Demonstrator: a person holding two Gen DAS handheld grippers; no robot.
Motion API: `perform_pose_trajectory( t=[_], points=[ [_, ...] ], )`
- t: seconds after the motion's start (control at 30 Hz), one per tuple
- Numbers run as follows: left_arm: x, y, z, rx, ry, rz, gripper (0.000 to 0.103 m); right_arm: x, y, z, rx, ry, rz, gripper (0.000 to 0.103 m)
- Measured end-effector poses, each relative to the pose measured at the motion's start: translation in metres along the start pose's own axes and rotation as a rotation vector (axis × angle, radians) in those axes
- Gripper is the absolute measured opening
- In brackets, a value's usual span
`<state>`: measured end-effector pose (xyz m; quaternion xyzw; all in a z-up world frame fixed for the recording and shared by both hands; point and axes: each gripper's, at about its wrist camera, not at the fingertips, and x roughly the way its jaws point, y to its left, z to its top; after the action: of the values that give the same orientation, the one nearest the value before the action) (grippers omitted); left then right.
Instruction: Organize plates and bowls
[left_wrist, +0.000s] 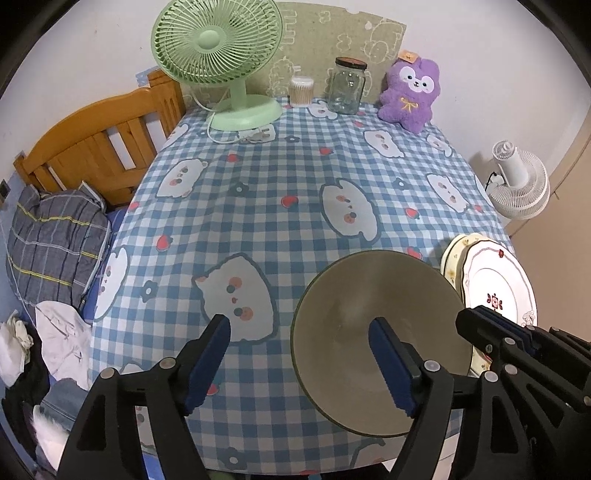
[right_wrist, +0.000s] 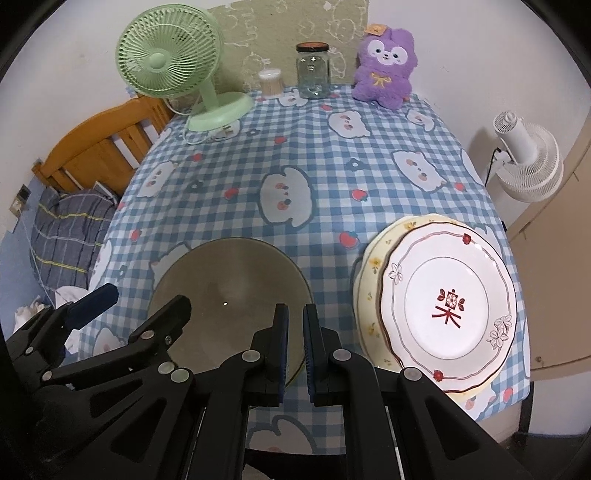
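Checkered tablecloth (left_wrist: 280, 229) under everything. My left gripper (left_wrist: 299, 363) spread, straddling near-left rim of grey bowl (left_wrist: 369, 317), no pinch. My right gripper (right_wrist: 294, 350) pressed together, empty, between bowl and stacked plates (right_wrist: 448, 306) at right; left nearer bowl.

A blue-and-white checked tablecloth (left_wrist: 280, 229) printed with white bears and strawberries covers the tabletop. Along its far edge, against the wall, stand a green desk fan (left_wrist: 221, 62) with its white cord (left_wrist: 221, 138) looped beside the base, a small tub of cotton swabs (left_wrist: 301, 90), a clear glass jar (left_wrist: 346, 86) with a dark lid, and a purple plush toy (left_wrist: 410, 94). Left of the tabletop are a wooden headboard (left_wrist: 99, 144) and a grey striped pillow (left_wrist: 51, 247). A white fan (right_wrist: 528, 162) sits off to the right.
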<state>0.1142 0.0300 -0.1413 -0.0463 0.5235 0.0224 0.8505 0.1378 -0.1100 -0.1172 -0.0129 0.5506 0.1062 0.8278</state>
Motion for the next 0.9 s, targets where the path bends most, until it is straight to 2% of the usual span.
perform_pose_trajectory(
  t=[0.1,0.27,0.33,0.9],
  points=[
    [0.004,-0.001,0.001,-0.001,0.003,0.004,0.079,0.003,-0.003,0.002,0.006,0.000,-0.004,0.013],
    [0.016,0.004,0.003,-0.020,0.028,0.018,0.079,0.015,-0.011,0.004,0.032,0.035,0.005,0.035],
    [0.020,0.005,0.003,-0.021,0.036,0.019,0.079,0.019,-0.014,0.004,0.040,0.044,0.007,0.038],
    [0.052,0.010,0.001,-0.020,0.124,0.007,0.076,0.059,-0.018,0.009,0.033,0.141,0.071,0.038]
  ],
)
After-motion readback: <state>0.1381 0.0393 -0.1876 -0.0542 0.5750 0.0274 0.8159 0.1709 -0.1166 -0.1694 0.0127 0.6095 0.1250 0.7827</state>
